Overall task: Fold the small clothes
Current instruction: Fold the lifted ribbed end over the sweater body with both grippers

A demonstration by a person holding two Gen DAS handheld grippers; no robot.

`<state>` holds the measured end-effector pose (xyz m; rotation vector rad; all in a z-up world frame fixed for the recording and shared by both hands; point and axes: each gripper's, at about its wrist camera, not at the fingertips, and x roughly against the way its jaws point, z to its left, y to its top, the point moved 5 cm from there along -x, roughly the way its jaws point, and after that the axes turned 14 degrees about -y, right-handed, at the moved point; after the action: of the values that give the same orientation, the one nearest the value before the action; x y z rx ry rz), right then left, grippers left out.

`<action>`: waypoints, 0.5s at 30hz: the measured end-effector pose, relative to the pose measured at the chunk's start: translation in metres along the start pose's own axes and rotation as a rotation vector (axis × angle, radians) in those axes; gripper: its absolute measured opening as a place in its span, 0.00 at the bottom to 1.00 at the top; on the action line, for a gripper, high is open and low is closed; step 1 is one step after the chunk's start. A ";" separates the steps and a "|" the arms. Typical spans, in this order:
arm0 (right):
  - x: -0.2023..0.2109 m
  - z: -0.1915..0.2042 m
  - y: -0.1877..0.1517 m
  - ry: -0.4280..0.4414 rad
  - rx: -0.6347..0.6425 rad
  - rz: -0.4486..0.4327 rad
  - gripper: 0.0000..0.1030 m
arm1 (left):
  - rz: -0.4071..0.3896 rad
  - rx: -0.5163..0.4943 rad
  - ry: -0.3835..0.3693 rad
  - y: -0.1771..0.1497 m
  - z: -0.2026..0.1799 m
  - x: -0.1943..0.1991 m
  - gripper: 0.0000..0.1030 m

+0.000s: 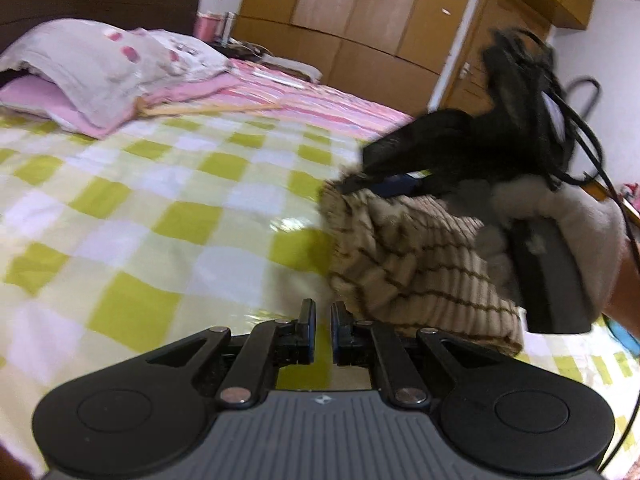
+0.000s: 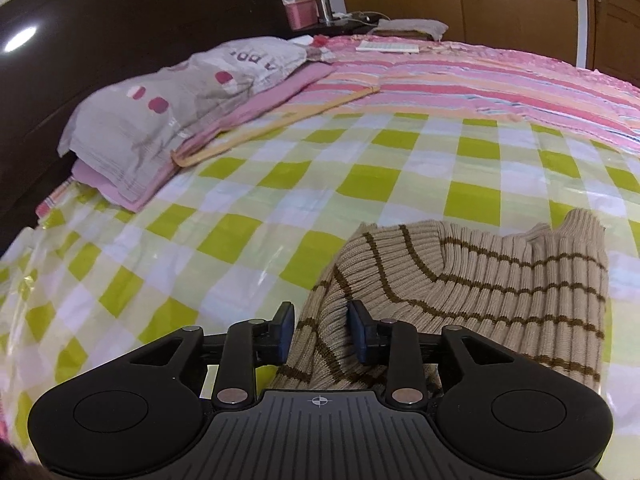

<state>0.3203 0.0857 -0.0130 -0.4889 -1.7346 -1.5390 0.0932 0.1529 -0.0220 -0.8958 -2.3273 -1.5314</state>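
Note:
A beige ribbed knit garment with brown stripes (image 2: pixel 500 276) lies bunched on the green-checked bed cover (image 2: pixel 280 208). My right gripper (image 2: pixel 320 330) has its jaws around a fold of the garment, with cloth filling the gap between them. In the left wrist view the right gripper (image 1: pixel 360 184) lifts the garment (image 1: pixel 420 264) off the bed, held by a gloved hand. My left gripper (image 1: pixel 322 330) hovers just left of the hanging garment, jaws a narrow gap apart with nothing between them.
A grey pillow (image 2: pixel 160 112) on a pink one lies at the head of the bed, with a wooden hanger (image 2: pixel 280 124) beside it. A pink striped blanket (image 2: pixel 500 80) covers the far side. Wooden wardrobes (image 1: pixel 360 12) stand behind.

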 end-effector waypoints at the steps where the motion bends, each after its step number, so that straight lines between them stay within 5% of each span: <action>1: 0.004 -0.001 0.001 0.006 0.000 -0.001 0.30 | -0.013 -0.002 0.011 0.004 0.001 0.005 0.15; 7: 0.032 -0.006 0.003 0.012 0.040 -0.055 0.32 | -0.075 -0.066 0.028 0.031 -0.007 0.010 0.15; 15: 0.049 -0.026 -0.006 -0.033 0.075 -0.076 0.32 | -0.022 -0.143 -0.006 0.033 -0.028 -0.047 0.15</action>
<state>0.2918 0.0497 0.0187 -0.4176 -1.8476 -1.5199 0.1459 0.1197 -0.0075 -0.9116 -2.2617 -1.7251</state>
